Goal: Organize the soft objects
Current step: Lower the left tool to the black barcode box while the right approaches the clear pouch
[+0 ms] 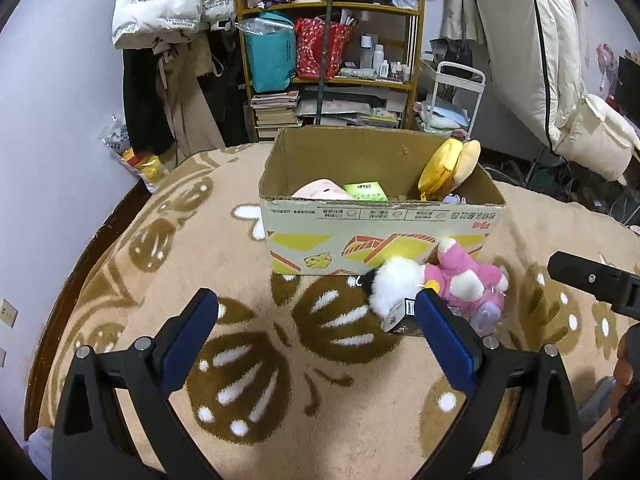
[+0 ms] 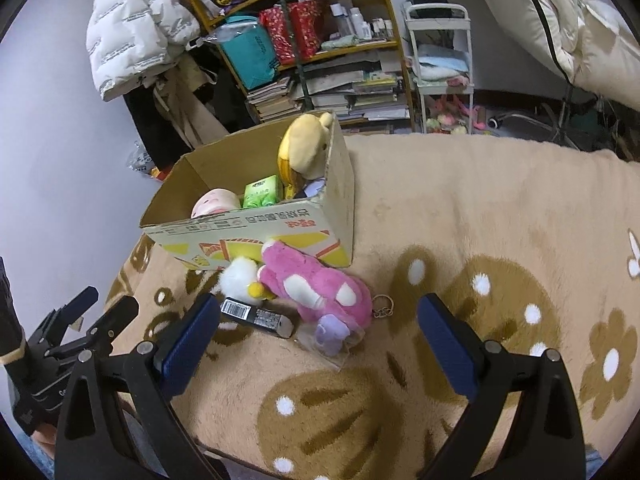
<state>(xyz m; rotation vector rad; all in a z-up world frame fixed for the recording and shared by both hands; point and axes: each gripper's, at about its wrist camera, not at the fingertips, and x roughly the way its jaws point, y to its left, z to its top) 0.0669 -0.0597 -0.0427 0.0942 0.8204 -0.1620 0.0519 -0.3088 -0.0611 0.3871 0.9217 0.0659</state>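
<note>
An open cardboard box (image 1: pixel 376 236) (image 2: pixel 280 236) stands on a beige patterned blanket. Inside lie a yellow plush (image 1: pixel 448 168) (image 2: pixel 308 152), a pink soft item (image 1: pixel 320 192) (image 2: pixel 214 202) and a green packet (image 1: pixel 366 191) (image 2: pixel 262 192). In front of the box lie a pink plush toy (image 1: pixel 468 276) (image 2: pixel 316 288), a white fluffy toy (image 1: pixel 396 284) (image 2: pixel 240 278) and a black barcoded tube (image 2: pixel 256 316). My left gripper (image 1: pixel 316 328) is open and empty, left of these toys. My right gripper (image 2: pixel 320 336) is open and empty, its fingers either side of the pink plush's near end.
A cluttered wooden shelf (image 1: pixel 332 48) with books and bags stands behind the blanket. Coats (image 1: pixel 168 4) hang at the left, a white trolley (image 2: pixel 440 64) and bedding at the right. The blanket's edge (image 1: pixel 92 248) curves on the left.
</note>
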